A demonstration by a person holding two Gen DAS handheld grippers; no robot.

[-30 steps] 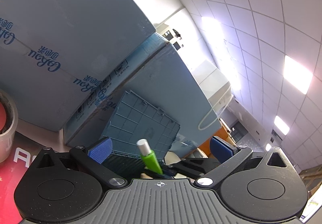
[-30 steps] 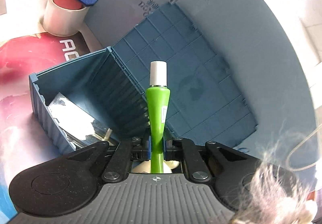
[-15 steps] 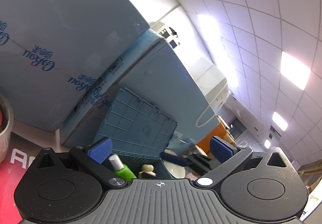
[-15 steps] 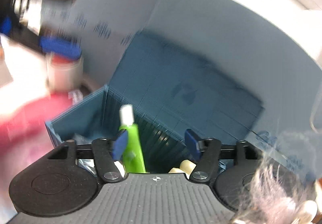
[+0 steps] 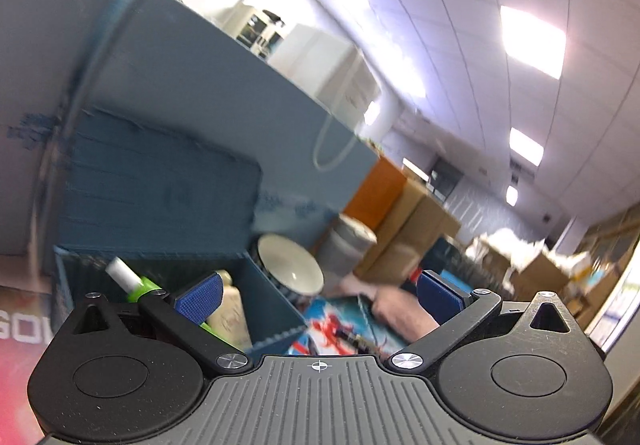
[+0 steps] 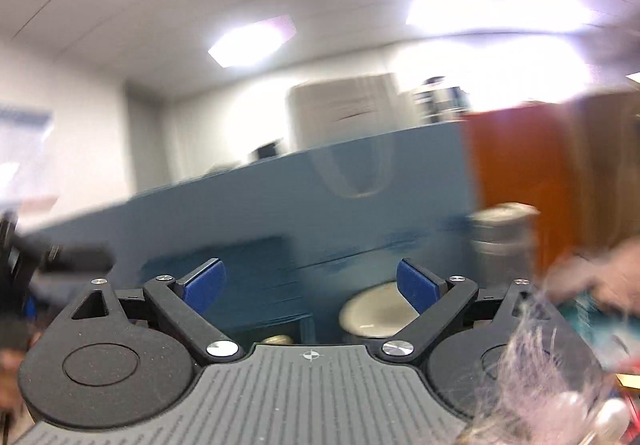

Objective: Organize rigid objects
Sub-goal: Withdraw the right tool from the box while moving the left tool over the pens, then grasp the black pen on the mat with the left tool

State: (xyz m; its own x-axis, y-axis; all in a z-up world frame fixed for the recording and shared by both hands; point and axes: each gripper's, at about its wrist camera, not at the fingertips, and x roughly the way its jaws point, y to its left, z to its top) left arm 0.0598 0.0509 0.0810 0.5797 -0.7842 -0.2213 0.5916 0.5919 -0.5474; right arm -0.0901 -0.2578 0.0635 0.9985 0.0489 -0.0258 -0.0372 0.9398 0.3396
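A blue plastic bin (image 5: 272,309) stands in front of me with its lid (image 5: 160,189) raised behind it. Inside it lie a green tube with a white cap (image 5: 132,281) and a beige bottle (image 5: 228,309). My left gripper (image 5: 318,293) is open and empty, just in front of the bin's near corner. My right gripper (image 6: 312,281) is open and empty, raised and tilted up above the bin (image 6: 280,301). A white bowl (image 5: 290,265) stands just right of the bin and also shows in the right wrist view (image 6: 376,313).
A tall blue carton (image 5: 200,93) stands behind the bin. A grey tape roll (image 5: 352,245) and brown cartons (image 5: 408,229) are to the right. A person's hand (image 5: 400,309) rests on a colourful mat (image 5: 340,321). A fluffy thing (image 6: 552,377) fills the right wrist view's lower right.
My right gripper opened and left the green tube in the bin, then lifted and swung right. My left gripper turned to the right.
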